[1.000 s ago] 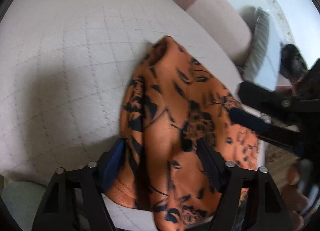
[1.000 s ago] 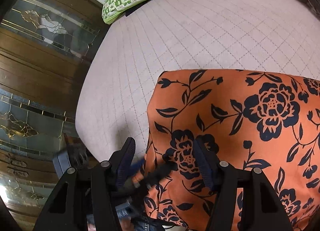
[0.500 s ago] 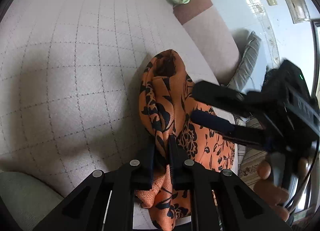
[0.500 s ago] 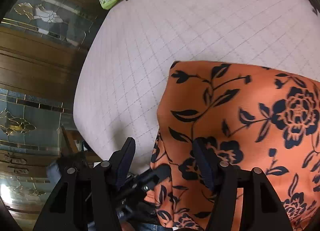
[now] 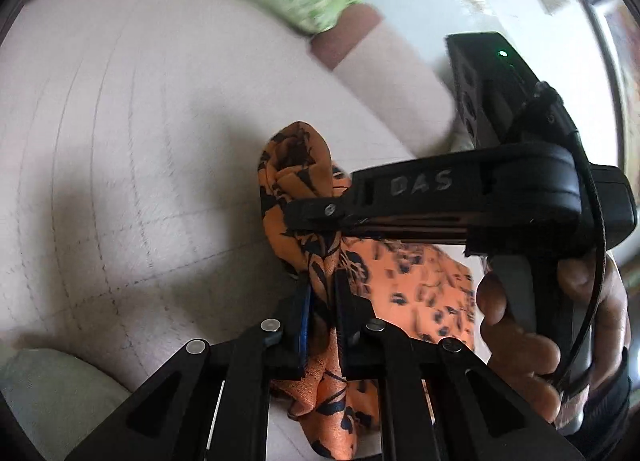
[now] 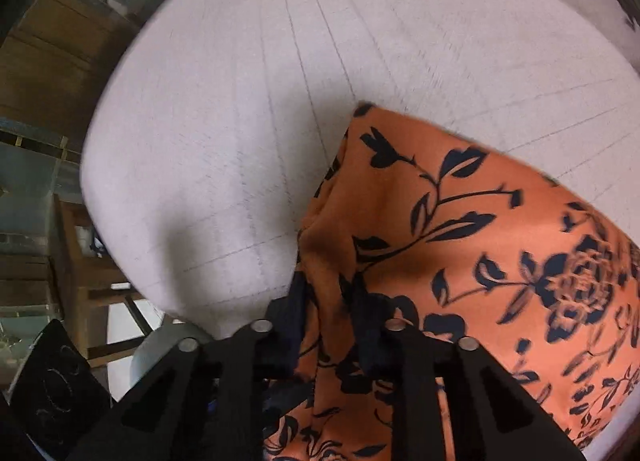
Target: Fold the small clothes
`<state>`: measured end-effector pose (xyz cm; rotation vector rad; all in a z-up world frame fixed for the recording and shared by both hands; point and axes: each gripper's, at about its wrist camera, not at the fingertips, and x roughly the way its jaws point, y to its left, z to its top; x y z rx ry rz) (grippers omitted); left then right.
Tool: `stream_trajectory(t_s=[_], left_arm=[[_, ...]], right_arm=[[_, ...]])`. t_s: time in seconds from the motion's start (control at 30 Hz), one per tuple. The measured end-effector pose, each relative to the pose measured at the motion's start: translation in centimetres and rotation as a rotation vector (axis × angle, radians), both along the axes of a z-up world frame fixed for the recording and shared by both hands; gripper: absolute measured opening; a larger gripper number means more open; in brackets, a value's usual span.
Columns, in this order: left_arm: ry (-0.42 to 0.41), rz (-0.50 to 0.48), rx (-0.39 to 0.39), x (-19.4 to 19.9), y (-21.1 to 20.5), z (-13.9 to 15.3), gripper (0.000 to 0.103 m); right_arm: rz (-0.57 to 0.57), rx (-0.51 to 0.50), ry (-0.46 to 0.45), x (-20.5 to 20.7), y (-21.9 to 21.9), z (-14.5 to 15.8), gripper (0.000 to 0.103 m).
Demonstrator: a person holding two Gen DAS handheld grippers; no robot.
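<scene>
While our left gripper (image 5: 322, 297) clamps the cloth (image 5: 320, 261), our right gripper (image 6: 328, 301) is closing on its edge over the cushion (image 6: 240, 101).

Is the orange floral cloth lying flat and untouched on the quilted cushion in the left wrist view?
No. The left gripper pinches a bunched fold of the orange cloth.

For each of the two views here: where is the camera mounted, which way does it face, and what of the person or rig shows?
Left wrist: behind the left tongs, angled down at the cushion; tongs closing on the orange cloth, the right tongs and hand in view.
Right wrist: behind the right tongs, facing steeply down; tongs closing with the cloth between them.
Shared: cloth, cushion.
</scene>
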<state>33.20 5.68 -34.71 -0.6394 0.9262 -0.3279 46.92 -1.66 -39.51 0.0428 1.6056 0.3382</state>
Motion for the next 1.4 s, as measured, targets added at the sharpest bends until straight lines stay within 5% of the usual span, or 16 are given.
stream_trajectory(t_s=[0.13, 0.27, 0.47, 0.67, 0.9, 1.03, 1.17, 1.4], left_arm=[[-0.019, -0.055, -0.081, -1.4, -2.7, 4.4, 0.008], [-0.115, -0.184, 0.058, -3.1, -10.1, 10.1, 0.008], [-0.165, -0.382, 0.159, -3.7, -22.6, 13.6, 0.008], [-0.092, -0.506, 0.258, -0.7, -34.2, 10.9, 0.008], [0.066, -0.556, 0.374, 3.6, -43.0, 4.4, 0.013], [0.179, -0.589, 0.339, 4.7, -43.6, 2.0, 0.017], [0.075, -0.56, 0.252, 2.1, -40.4, 5.1, 0.047], [0.077, -0.417, 0.271, 2.5, -35.8, 5.4, 0.047]], right_arm=[[-0.054, 0.131, -0.146, -3.2, -4.1, 6.0, 0.014], [-0.204, 0.336, -0.292, -7.7, -11.8, 11.3, 0.014], [-0.418, 0.533, -0.467, -14.3, -26.1, 15.4, 0.014], [-0.63, 0.641, -0.477, -17.3, -38.2, 11.7, 0.014], [-0.833, 0.729, -0.384, -17.1, -46.3, 2.1, 0.016], [-0.995, 0.7, -0.243, -18.2, -48.6, -2.3, 0.021], [-1.012, 0.742, -0.326, -19.1, -50.0, -1.3, 0.053], [-0.835, 0.601, -0.491, -17.4, -46.8, 3.2, 0.058]])
